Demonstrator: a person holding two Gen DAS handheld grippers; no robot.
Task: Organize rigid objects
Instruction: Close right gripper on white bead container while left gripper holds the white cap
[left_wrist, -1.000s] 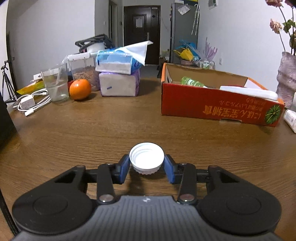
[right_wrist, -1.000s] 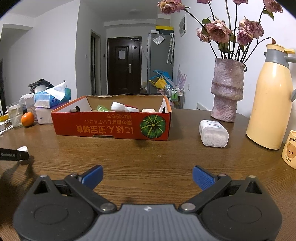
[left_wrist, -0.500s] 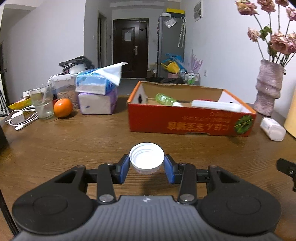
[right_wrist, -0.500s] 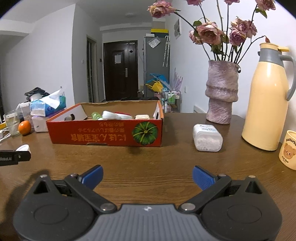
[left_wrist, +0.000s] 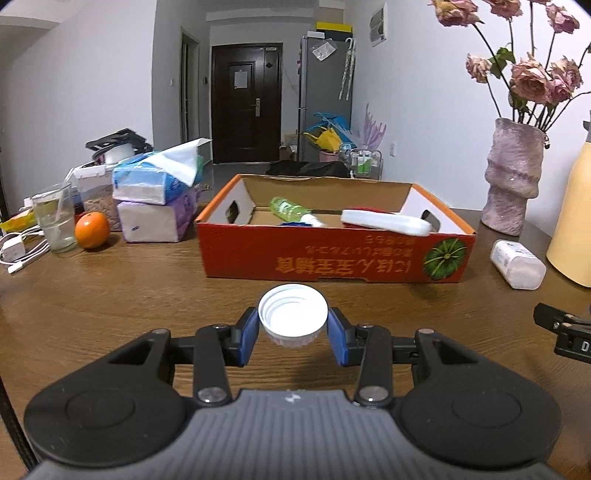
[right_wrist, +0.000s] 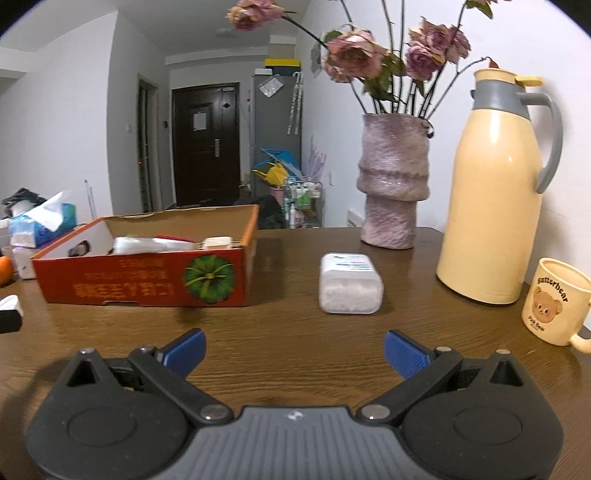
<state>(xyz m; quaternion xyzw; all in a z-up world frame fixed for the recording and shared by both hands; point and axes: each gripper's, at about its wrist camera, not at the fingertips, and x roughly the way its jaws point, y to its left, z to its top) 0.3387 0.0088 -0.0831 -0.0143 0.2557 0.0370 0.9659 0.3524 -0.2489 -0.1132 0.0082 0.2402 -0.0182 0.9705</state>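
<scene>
— looking along the left gripper (left_wrist: 293, 334): what's it got?
— a white bottle cap (left_wrist: 293, 318), open side up, pinched between the blue pads (left_wrist: 246, 338), held above the wooden table (left_wrist: 147, 295).
— and ahead of it?
— the red cardboard box (left_wrist: 332, 258), long side facing the cap, with a green bottle (left_wrist: 291, 211) and a flat white item (left_wrist: 386, 222) lying inside. nothing sits between cap and box.
— what crowds the left?
— an orange (left_wrist: 92, 229) beside a glass of water (left_wrist: 54, 217), white cables (left_wrist: 20, 251), and two stacked tissue packs (left_wrist: 159, 199).
— right side?
— a white plastic container (right_wrist: 350, 282) lying on the table just beside the box's end, then a purple vase (right_wrist: 393, 181) of dried roses near the wall, a cream thermos jug (right_wrist: 495, 192), and a bear mug (right_wrist: 557, 304) at the edge.
— the right gripper (right_wrist: 294, 350)?
— its jaws stand wide apart with nothing between them, low over the table, pointing toward the plastic container.
</scene>
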